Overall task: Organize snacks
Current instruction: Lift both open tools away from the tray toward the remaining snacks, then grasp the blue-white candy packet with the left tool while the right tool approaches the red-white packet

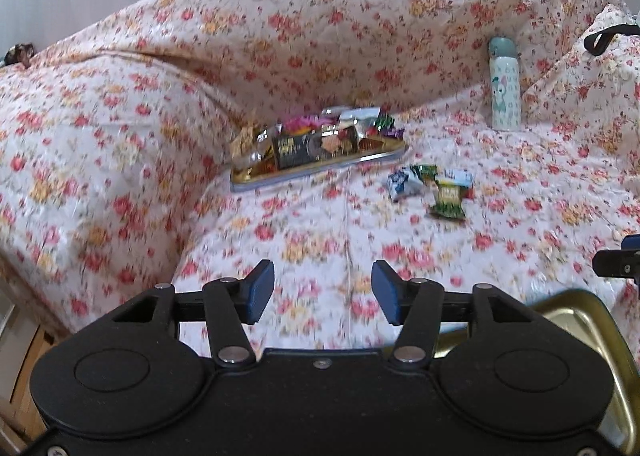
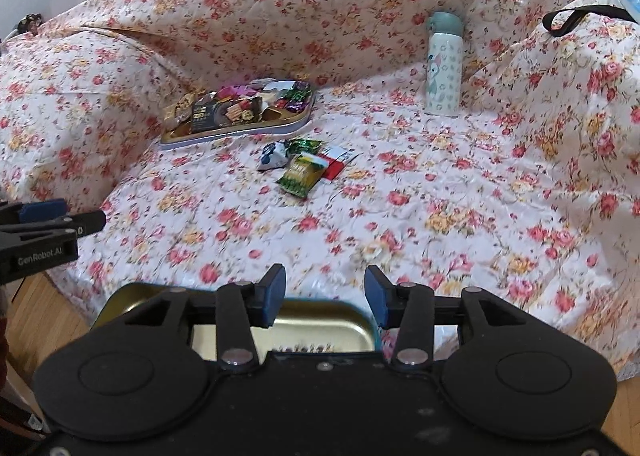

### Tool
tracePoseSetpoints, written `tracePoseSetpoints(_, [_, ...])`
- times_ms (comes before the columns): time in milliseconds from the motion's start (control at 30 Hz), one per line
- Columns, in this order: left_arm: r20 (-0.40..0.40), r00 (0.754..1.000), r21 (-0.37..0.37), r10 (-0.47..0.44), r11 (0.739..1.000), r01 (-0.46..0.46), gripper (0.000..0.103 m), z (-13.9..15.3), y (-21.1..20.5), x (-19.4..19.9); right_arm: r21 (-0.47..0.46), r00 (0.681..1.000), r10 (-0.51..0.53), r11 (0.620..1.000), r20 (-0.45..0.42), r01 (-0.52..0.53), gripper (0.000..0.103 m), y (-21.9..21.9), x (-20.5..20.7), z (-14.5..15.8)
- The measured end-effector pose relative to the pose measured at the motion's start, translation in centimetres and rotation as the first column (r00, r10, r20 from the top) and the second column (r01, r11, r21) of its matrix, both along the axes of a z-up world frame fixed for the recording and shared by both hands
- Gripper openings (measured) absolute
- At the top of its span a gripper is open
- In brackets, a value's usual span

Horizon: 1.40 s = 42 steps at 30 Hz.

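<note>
Grippers raised over a flowered cover, both parted and holding nothing.

Left wrist view: left gripper [image 1: 323,292] angled down; one tray [image 1: 320,167] heaped with wrapped snacks at the back, loose packets [image 1: 432,186] beside it — about three. Right wrist view: right gripper [image 2: 325,296] above an empty gold tin [image 2: 316,326]; one bottle [image 2: 443,64] stands upright.

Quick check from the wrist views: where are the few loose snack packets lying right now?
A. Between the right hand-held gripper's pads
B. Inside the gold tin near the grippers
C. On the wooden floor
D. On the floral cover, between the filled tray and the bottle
D: the loose snack packets lie on the floral cover, just in front of the filled tray and left of the upright bottle.
</note>
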<state>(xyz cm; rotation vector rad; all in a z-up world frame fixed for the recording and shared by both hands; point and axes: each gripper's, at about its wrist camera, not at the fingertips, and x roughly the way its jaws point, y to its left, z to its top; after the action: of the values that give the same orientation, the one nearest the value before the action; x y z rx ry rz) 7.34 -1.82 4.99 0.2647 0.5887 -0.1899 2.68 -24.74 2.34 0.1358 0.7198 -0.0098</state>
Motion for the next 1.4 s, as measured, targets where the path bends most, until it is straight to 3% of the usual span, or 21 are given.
tracePoseSetpoints(667, [-0.103,0.990,-0.029,-0.092,0.996,0.090,0.060,-4.0,-4.0,8.5,-0.014,0.989,-0.012,1.000,-0.149,0.010,0.051,-0.7,8.5,-3.5])
tracePoseSetpoints(933, [-0.102,0.985,-0.015,-0.138,0.990,0.137,0.060,-5.6,-5.7,12.6,-0.011,0.981,-0.020,1.000,-0.194,0.018,0.051,-1.2,12.0,-4.9])
tracePoseSetpoints(1400, [-0.036,0.953,0.083,-0.300,0.950,0.302,0.060,-8.0,-9.5,17.6,-0.003,0.970,-0.036,0.999,-0.240,0.036,0.051,-2.2,16.8,-6.6])
